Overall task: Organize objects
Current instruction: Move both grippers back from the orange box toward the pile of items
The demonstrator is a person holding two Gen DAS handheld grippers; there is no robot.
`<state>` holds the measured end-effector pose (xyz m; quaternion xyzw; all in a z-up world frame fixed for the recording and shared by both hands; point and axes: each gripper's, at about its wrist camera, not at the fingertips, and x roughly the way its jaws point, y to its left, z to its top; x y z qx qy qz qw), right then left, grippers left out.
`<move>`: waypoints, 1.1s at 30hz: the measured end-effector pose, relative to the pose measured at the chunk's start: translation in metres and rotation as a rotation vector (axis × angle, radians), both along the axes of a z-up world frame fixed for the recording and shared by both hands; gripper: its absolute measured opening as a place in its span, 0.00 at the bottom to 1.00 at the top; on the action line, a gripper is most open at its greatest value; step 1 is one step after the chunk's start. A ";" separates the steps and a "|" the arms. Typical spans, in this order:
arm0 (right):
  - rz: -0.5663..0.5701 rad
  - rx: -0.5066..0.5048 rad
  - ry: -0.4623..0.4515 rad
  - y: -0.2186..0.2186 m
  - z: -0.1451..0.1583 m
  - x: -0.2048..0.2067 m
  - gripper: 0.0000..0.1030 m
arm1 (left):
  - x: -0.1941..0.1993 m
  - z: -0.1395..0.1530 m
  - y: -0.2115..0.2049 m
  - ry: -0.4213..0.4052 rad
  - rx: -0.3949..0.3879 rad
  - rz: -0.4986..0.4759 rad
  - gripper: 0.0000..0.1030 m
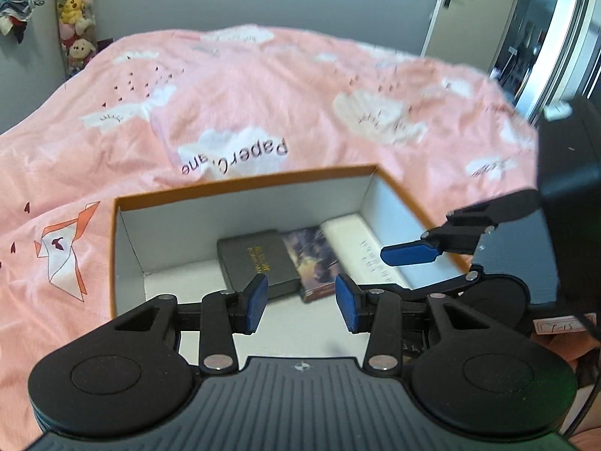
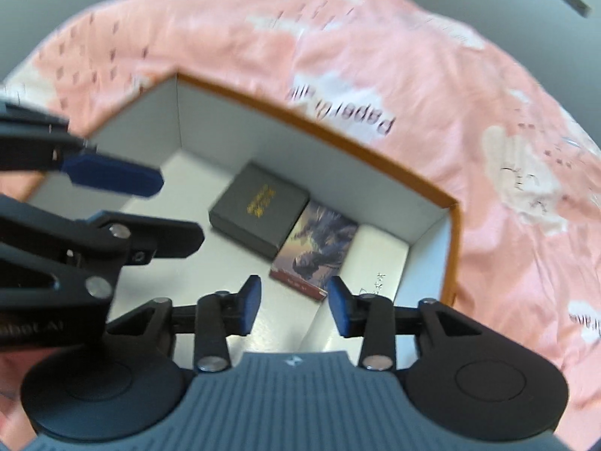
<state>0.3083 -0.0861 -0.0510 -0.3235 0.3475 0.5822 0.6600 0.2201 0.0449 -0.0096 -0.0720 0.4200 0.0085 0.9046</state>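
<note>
Both sets of jaws stand apart with nothing between them. The left gripper (image 1: pixel 300 302) hangs over the near part of the open box, and through its gap, in the lower middle of the left wrist view, show the near edges of the dark box with gold lettering (image 1: pixel 257 259) and the illustrated pack (image 1: pixel 310 261). The right gripper (image 2: pixel 294 306) hangs over the same box with the near end of that pack showing in its gap, its pads clear of it. The three packed things lie side by side on the floor of the orange-rimmed cardboard box (image 1: pixel 244 184): the dark box to the left, the pack in the middle touching it, and a white box with faint printing (image 1: pixel 362 248) against the right wall. The left part of the floor is bare. The box sits on a bed under a pink duvet (image 1: pixel 263 94) printed with clouds and paper cranes. Judging from this, the placing step looks finished and both hands need to clear out. To do that well, lift straight up before swinging sideways, so no finger catches the box rim or nudges the tidy row. The two grippers are near each other over the box, so part them as they rise. Whether more things wait to be packed cannot be told from these views.
</note>
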 end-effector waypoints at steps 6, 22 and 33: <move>-0.114 0.210 0.075 -0.060 0.032 -0.013 0.44 | -0.040 0.027 -0.009 -0.084 0.011 -0.006 0.48; -0.257 0.290 0.168 -0.136 0.026 -0.057 0.51 | -0.123 0.016 -0.011 -0.067 -0.074 -0.019 0.48; -0.273 0.198 0.183 -0.152 0.001 -0.088 0.48 | -0.171 -0.016 0.012 0.005 -0.185 0.066 0.47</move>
